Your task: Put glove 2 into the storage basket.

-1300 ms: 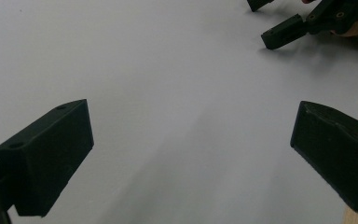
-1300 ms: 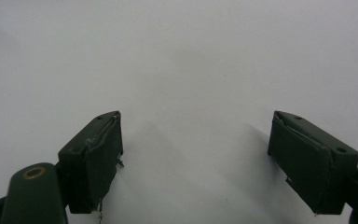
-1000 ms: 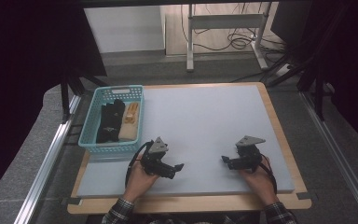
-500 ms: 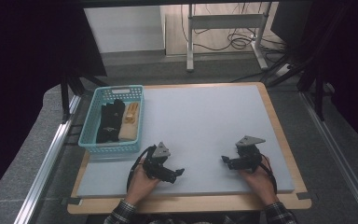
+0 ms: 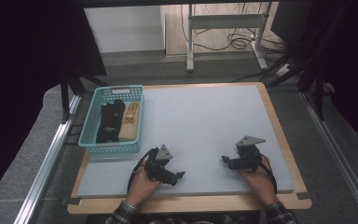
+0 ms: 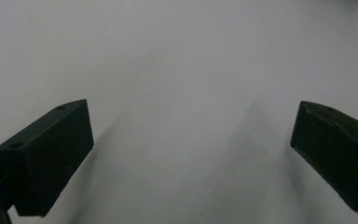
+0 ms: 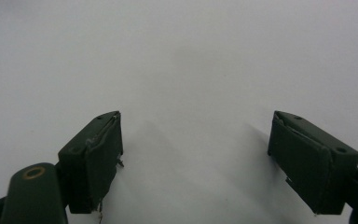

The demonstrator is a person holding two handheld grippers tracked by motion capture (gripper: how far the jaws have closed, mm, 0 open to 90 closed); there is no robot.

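Note:
My left gripper (image 5: 179,175) rests low over the pale grey mat (image 5: 200,121) near its front left, held by a hand. In the left gripper view its two black jaws stand wide apart over bare mat (image 6: 182,70), so the left gripper (image 6: 191,144) is open and empty. My right gripper (image 5: 224,159) sits at the front right of the mat, its tips pointing left. The right gripper (image 7: 196,149) also has its jaws spread, with nothing between them.
A teal basket (image 5: 89,131) stands at the mat's left edge with black items (image 5: 109,122) and a tan block (image 5: 130,122) inside. The wooden table rim (image 5: 191,203) runs along the front. Metal rails (image 5: 46,163) flank the table; cables and a stand lie beyond.
My left gripper has shifted slightly toward the front edge and turned its tips more to the right. The right gripper has stayed in place.

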